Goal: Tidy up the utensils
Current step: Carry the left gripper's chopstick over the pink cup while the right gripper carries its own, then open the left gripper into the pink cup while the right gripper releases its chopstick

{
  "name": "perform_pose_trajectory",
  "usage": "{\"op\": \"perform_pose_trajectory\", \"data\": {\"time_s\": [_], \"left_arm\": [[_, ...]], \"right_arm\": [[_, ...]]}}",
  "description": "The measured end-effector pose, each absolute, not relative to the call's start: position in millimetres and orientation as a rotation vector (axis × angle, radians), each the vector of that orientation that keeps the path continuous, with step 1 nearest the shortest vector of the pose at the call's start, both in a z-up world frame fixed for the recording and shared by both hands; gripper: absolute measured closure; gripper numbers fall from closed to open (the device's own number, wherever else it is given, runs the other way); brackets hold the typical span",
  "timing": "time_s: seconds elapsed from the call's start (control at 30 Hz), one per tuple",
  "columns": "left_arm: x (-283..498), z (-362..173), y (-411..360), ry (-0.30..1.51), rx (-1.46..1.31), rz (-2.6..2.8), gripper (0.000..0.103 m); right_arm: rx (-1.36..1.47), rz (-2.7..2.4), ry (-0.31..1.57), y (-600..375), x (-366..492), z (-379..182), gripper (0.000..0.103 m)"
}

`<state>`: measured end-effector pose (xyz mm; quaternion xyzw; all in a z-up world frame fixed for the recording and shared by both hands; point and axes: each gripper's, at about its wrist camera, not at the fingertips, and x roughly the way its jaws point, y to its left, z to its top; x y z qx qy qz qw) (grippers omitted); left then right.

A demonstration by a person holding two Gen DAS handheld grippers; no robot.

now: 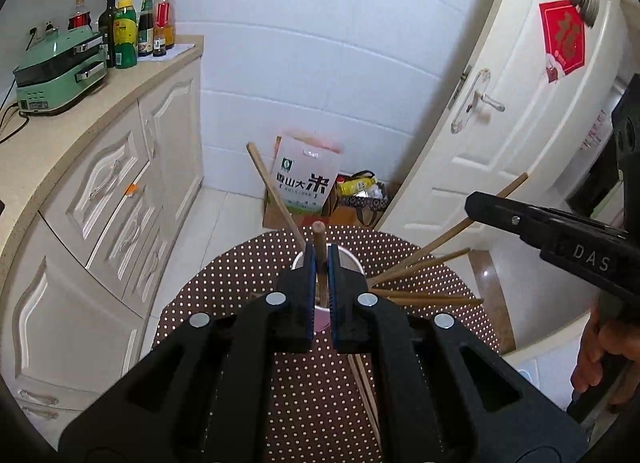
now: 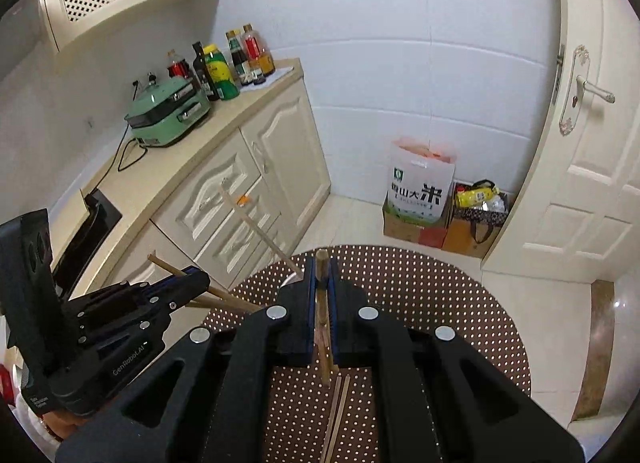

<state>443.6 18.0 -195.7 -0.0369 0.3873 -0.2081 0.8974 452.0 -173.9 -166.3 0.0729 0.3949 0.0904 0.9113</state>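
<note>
Left wrist: both tools, left tool (image 1: 320,263) and right tool (image 2: 320,283), each pinch a round wooden chopstick (image 1: 319,239).

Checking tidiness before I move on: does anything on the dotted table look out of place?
Yes. Several wooden chopsticks fan out sideways beside the white cup, and a pair lies loose on the brown dotted tablecloth instead of standing in the cup.

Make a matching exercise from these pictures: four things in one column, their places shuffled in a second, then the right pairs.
1. green cooker
2. rice bag
3. brown chopstick
4. sauce bottles

a. on the floor by the wall
b. clamped in the right gripper
c. far end of the counter
d. on the counter, with a black cable

Pairs: 1-d, 2-a, 3-b, 4-c
</note>
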Motion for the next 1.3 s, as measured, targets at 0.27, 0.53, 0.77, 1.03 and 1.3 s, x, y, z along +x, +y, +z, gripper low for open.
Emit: {"op": "perform_pose_trajectory", "data": {"time_s": [0.27, 0.53, 0.77, 1.03, 1.3], "left_arm": [[444, -211, 9, 0.845, -0.029, -0.428, 0.097], [445, -211, 10, 0.858, -0.038, -0.408, 0.096], [442, -210, 12, 0.862, -0.051, -0.379, 0.049], [431, -203, 19, 0.834, -0.077, -0.37, 0.048], [402, -197, 32, 0.771, -0.113, -0.326, 0.037]], "right_arm": [[0.137, 0.184, 0.873, -165, 459, -190, 0.099], [0.145, 0.182, 0.892, -164, 464, -201, 0.098], [0.189, 0.182, 0.889, -169, 459, -198, 0.096], [0.219, 0.164, 0.845, -178, 440, -184, 0.08], [0.266, 0.122, 0.803, -198, 410, -175, 0.077]]}}
